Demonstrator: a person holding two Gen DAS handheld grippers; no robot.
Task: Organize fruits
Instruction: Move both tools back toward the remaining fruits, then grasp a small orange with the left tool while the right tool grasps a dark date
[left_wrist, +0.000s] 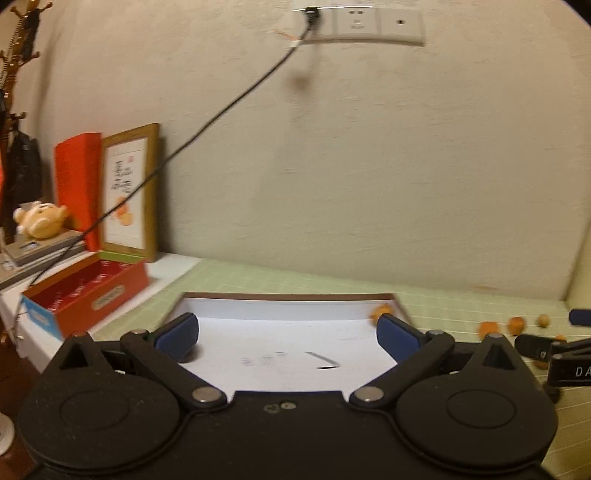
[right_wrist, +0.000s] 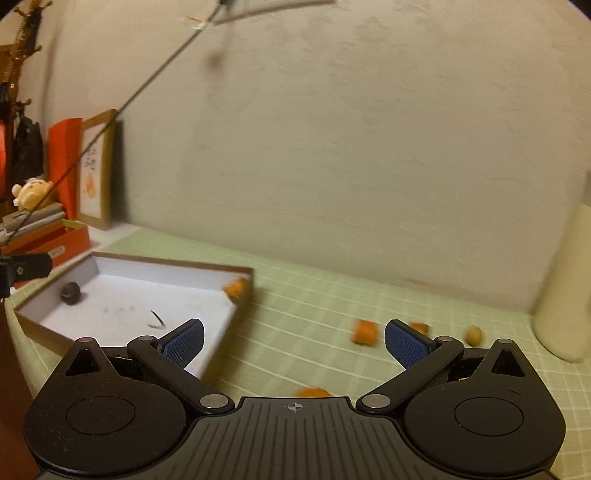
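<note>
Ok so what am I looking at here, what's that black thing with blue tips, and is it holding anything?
Those are two hand-held grippers, each filmed by its own camera looking forward along its blue-padded jaws. The left gripper hovers over a shallow white-lined cardboard box; the right gripper hovers over the pale green checked tablecloth. Both stand open, holding nothing. Small orange fruit pieces lie scattered on the cloth; one orange piece and a dark round fruit sit inside the box.
</note>
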